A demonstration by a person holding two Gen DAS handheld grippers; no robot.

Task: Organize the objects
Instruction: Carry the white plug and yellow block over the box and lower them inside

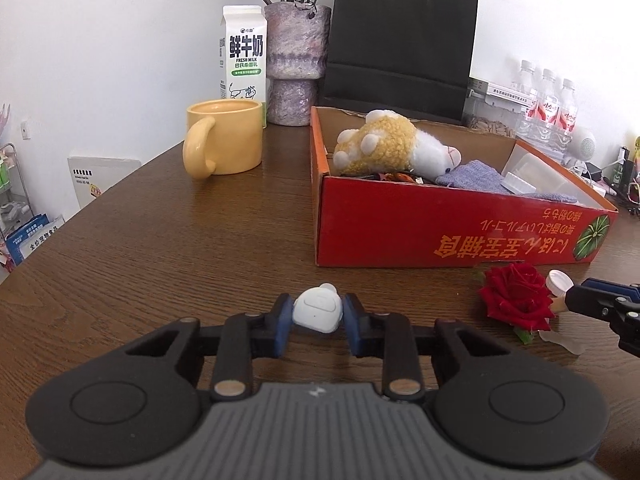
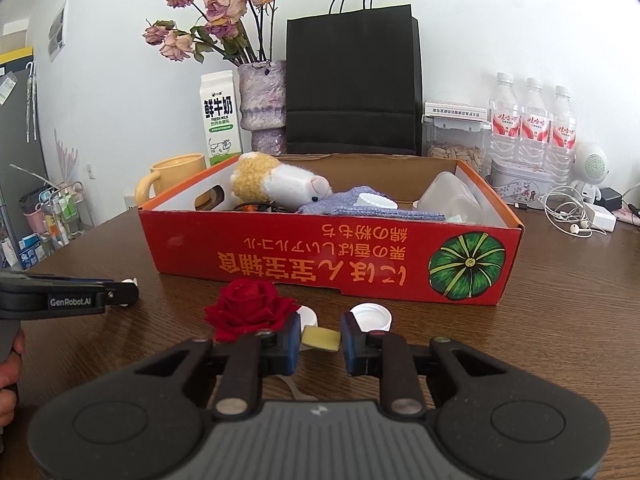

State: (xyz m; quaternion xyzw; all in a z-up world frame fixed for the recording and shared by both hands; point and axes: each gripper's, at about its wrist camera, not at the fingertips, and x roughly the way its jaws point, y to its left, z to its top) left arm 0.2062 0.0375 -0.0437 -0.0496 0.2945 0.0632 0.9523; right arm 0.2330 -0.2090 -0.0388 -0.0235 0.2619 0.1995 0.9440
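White plastic fills the left gripper (image 1: 318,314): its blue pads are pressed against both sides of a small rounded case (image 1: 318,313), low over the wooden table (image 1: 160,248). The case looks light, hard and smooth, so it may slip; the grip across its flat flanks seems the safest hold. To the right, the right gripper (image 2: 320,340) is clamped on a small yellowish bottle (image 2: 320,338) lying just beside a red rose (image 2: 250,312), with a white cap (image 2: 370,317) close by. The bottle appears stiff and light; the rose looks soft and easily crushed, better taken by its base than its petals. Beyond them stands the red cardboard box (image 1: 440,224), already holding a plush toy (image 1: 392,146) and a grey knitted cloth (image 1: 472,176). Farther back are a yellow mug (image 1: 224,138), a milk carton (image 1: 244,52) and a black paper bag (image 1: 400,40).
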